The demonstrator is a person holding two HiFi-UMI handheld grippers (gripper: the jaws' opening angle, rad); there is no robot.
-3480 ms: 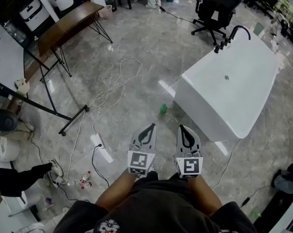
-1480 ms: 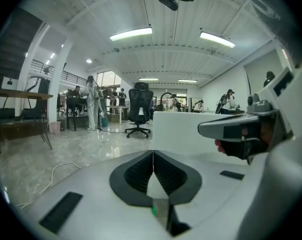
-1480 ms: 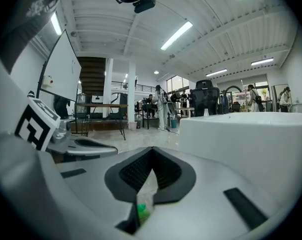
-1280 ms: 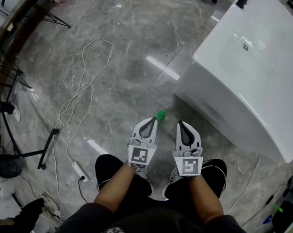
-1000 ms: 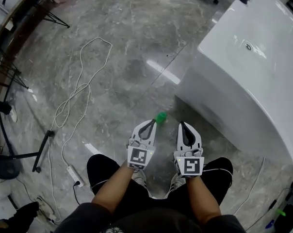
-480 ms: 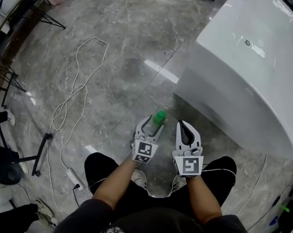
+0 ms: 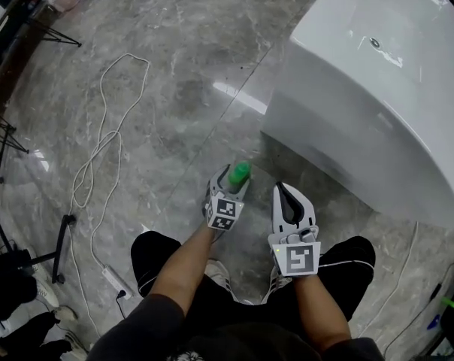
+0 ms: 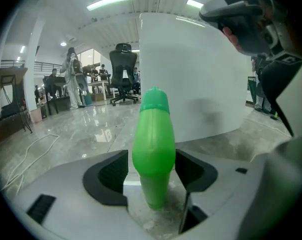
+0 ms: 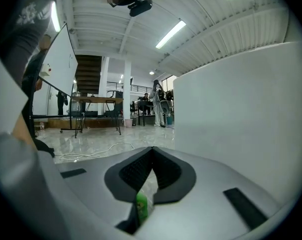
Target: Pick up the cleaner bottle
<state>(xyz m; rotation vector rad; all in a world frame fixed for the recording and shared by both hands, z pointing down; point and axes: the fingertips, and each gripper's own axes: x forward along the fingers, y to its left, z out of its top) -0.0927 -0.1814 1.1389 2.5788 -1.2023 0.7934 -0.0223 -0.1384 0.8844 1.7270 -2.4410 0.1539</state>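
Around us, a grey marble floor (image 7: 174, 66) is spreading out. A large white bathtub (image 7: 377, 104) is filling the upper right of the head view. Its smooth wall is rising close behind and to the right of where we are working, but apart from it. A long white cable (image 7: 99, 138) is looping across the floor well to the left and running down to a white power strip (image 7: 113, 280). The black foot of a stand (image 7: 62, 239) is lying beside the cable. Far off in the left gripper view, a black office chair (image 8: 122, 74) is standing in the open room.

The green plastic cleaner bottle (image 8: 153, 149) is standing on the floor near the tub's corner, in front of our knees. It is upright: its long axis is running straight up from the floor, with the rounded cap on top, pointing up toward the head camera.

Our left gripper (image 7: 231, 185) is tilting down at the bottle. Its jaws have just been opening and are standing wide apart. The bottle's body is sitting between the two black pads (image 8: 107, 176), which are flanking it rather than squeezing it.

Our right gripper (image 9: 152, 150) is hanging just to the right of the left one, with its jaws together at the tips and nothing between them. A sliver of the green bottle is showing in the gap low between them.
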